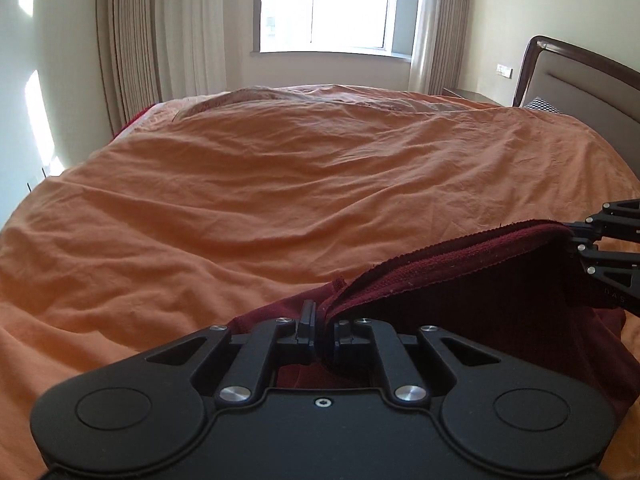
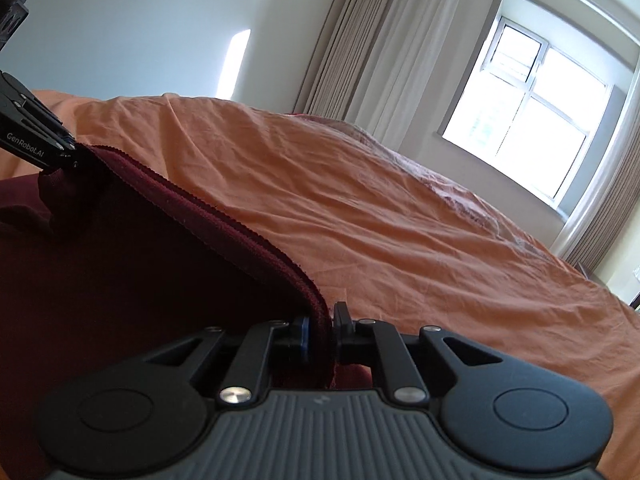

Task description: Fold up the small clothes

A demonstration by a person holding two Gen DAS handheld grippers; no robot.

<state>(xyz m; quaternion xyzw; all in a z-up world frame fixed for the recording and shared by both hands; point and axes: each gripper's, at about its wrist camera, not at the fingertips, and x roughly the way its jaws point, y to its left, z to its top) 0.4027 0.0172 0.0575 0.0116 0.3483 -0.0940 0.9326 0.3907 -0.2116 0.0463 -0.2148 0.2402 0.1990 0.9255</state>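
The dark red cloth [image 1: 480,280] is a small piece of clothing, lifted up at the near edge of the bed [image 1: 280,184]. Its top edge is stretched in a line between the two grippers. That edge is thick and a bit fuzzy, with a ribbed band and tiny bumps along it. The rest of the cloth hangs down in soft folds, and its lower part lies on the bed cover.

The left gripper [image 1: 320,326] is black and hard, with shiny round screws. Its fingers are close together and pinch one end of the cloth's top edge. The right gripper [image 2: 320,332] looks the same, with a grey ribbed plate behind it. Its fingers pinch the other end of that edge, with the thick band squeezed between them. In the left view the right gripper shows at the right side of the bed; in the right view the left gripper shows at the left side.

The bed is big and covered with an orange sheet. The sheet is thin and full of wrinkles. At the far edge of the bed the covers bunch up in a pale heap.

A brown headboard [image 1: 576,80] with a curved wooden rim stands at the right end of the bed. Behind the bed are long beige curtains [image 1: 160,32] with straight pleats, a bright window [image 1: 324,4], and pale walls with patches of sun.
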